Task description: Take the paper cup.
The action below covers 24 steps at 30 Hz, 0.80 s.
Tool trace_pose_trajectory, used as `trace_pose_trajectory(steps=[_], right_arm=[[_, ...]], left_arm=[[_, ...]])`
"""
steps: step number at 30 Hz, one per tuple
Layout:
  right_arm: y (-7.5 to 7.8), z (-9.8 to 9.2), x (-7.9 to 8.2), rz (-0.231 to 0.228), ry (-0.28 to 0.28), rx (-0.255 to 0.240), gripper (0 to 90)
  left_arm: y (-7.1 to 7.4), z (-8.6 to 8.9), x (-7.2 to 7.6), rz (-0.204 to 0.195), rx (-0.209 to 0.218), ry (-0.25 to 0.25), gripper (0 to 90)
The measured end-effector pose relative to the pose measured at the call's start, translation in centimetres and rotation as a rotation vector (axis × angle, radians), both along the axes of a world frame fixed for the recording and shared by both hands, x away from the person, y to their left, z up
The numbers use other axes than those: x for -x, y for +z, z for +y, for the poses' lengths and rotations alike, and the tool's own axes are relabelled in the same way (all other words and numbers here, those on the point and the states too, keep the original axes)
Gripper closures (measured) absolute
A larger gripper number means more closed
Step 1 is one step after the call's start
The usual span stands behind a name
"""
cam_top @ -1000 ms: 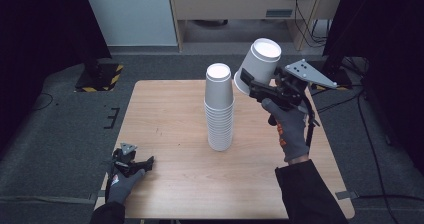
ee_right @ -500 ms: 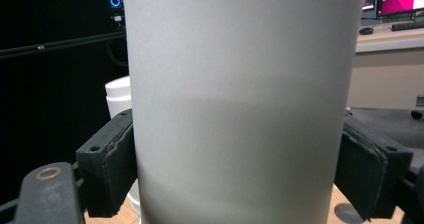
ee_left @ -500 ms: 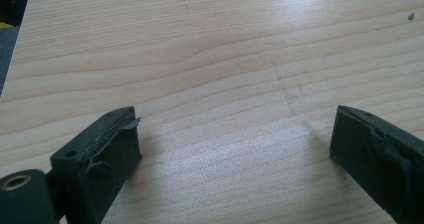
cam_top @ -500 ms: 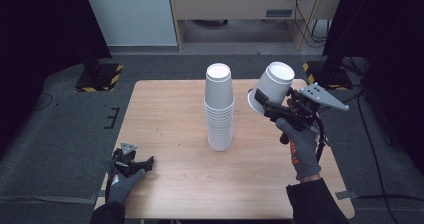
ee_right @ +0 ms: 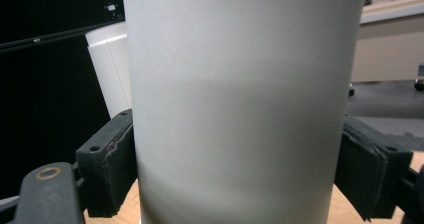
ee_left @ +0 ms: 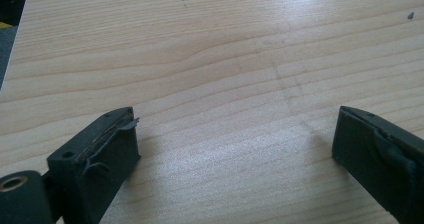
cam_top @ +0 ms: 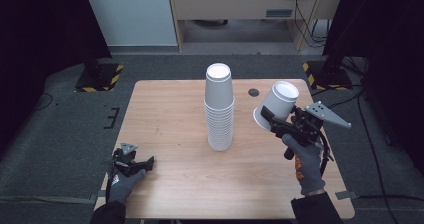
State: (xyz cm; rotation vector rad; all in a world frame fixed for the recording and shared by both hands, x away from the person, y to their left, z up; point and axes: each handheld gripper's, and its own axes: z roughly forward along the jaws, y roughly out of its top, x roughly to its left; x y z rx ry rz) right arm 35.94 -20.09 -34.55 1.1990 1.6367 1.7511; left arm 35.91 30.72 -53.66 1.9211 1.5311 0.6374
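We see the right gripper clamped on a white cup, jaws pressed to both sides of its wall in the right gripper view, cup tilted in the air over the table's right half, just right of the stack and apart from it. The left gripper rests at the near left edge, jaws spread wide over bare wood, holding nothing.
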Motion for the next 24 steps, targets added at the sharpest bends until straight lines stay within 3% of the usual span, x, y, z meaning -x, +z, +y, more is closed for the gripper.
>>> trace_pose_trajectory(steps=[9,16,20,24], right_arm=[[-2.2,-1.0,0.9,0.037,-0.01,-0.019,15.9],[-4.8,-1.8,1.6,0.091,-0.013,-0.05,15.9],[-6.5,-2.2,1.7,0.131,-0.018,-0.073,16.0],[-7.0,-2.4,1.7,0.146,-0.019,-0.09,15.9]], left_arm=[[0.0,0.0,0.0,0.001,0.0,-0.001,3.3],[0.0,0.0,0.0,-0.006,0.004,0.014,5.4],[0.1,0.1,0.1,-0.014,0.005,0.016,10.7],[0.2,0.2,0.1,-0.017,0.004,0.01,15.9]])
